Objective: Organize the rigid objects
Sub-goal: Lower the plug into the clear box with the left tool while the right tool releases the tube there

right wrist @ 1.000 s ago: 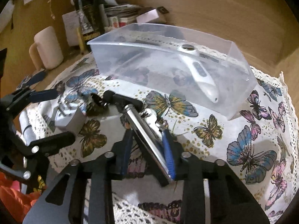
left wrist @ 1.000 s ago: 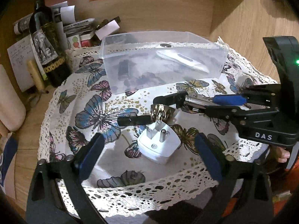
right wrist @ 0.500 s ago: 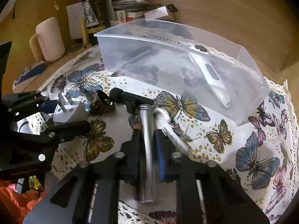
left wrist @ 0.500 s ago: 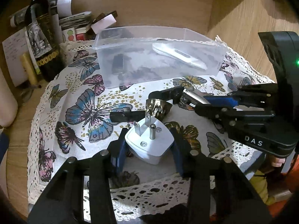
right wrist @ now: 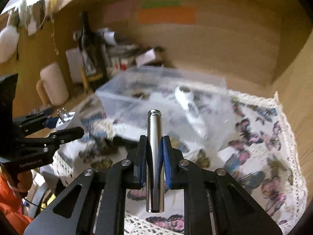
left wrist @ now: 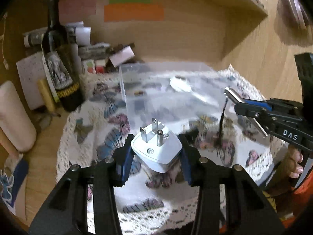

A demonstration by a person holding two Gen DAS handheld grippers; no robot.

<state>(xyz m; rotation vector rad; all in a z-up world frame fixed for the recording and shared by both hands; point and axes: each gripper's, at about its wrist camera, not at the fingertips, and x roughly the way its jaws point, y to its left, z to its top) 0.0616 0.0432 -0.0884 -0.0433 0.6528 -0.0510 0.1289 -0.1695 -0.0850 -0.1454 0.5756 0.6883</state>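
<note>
The left gripper (left wrist: 156, 152) is clamped on the white plug adapter (left wrist: 156, 152), prongs up, held clear above the butterfly cloth (left wrist: 254, 156); the right gripper (right wrist: 154, 156) pinches a silver metal tube (right wrist: 155, 156) lengthwise between its blue pads (right wrist: 166, 162), a thin dark cord dangling from it (seen in the left view). Both loads look bound for the clear plastic bin (right wrist: 121, 99) just ahead — to do it well, bring each over the rim before letting go, one at a time so the grippers don't collide, and lower rather than drop, since the tube could roll or bounce. Motion blur smears the bin's contents: a white handheld device (right wrist: 185, 96) lies inside, the rest is unreadable.
</note>
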